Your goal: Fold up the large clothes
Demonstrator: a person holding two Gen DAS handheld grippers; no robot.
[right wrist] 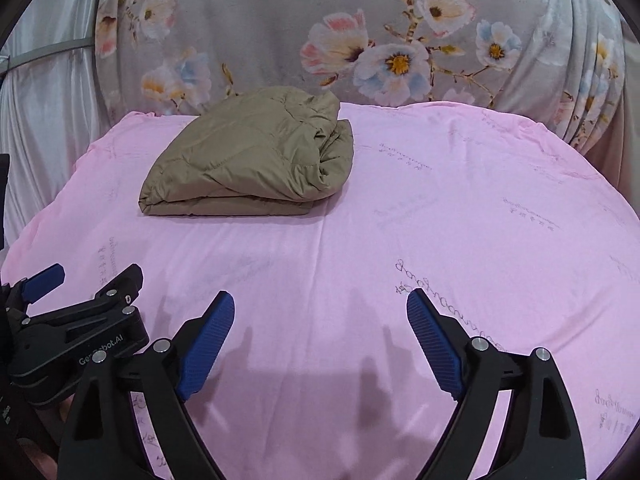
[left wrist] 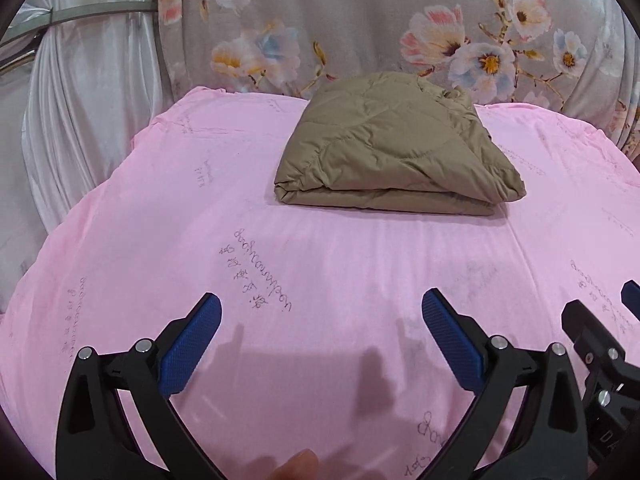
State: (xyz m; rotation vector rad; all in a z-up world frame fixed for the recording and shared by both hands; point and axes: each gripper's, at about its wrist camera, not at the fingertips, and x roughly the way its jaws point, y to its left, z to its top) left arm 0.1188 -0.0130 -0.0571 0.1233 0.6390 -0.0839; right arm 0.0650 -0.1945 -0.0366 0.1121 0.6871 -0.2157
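One olive-brown quilted padded garment [left wrist: 394,148], folded into a squat bundle, on the pink printed sheet [left wrist: 320,264] of the bed. Left wrist view: at 12 o'clock, slightly right. Right wrist view [right wrist: 256,156]: at 11 o'clock. Its underside and inner layers are hidden by the fold; sleeves and collar cannot be made out. Bunched edges at its right end.

Print on the sheet: faint script, too small and upside down to read.

Behind the bed at 12 o'clock, one grey flowered cloth [left wrist: 380,20]; at 9 to 10 o'clock, one white satin drape [left wrist: 80,112], cut off by the lens rim.

Two grippers, both well short of the garment. Left hand-held gripper [left wrist: 322,344]: released, blue pads spread wide, holding nothing, hovering low over the sheet. Right hand-held gripper [right wrist: 320,344]: likewise spread, empty. They sit side by side; each shows only partly at the other's frame edge.
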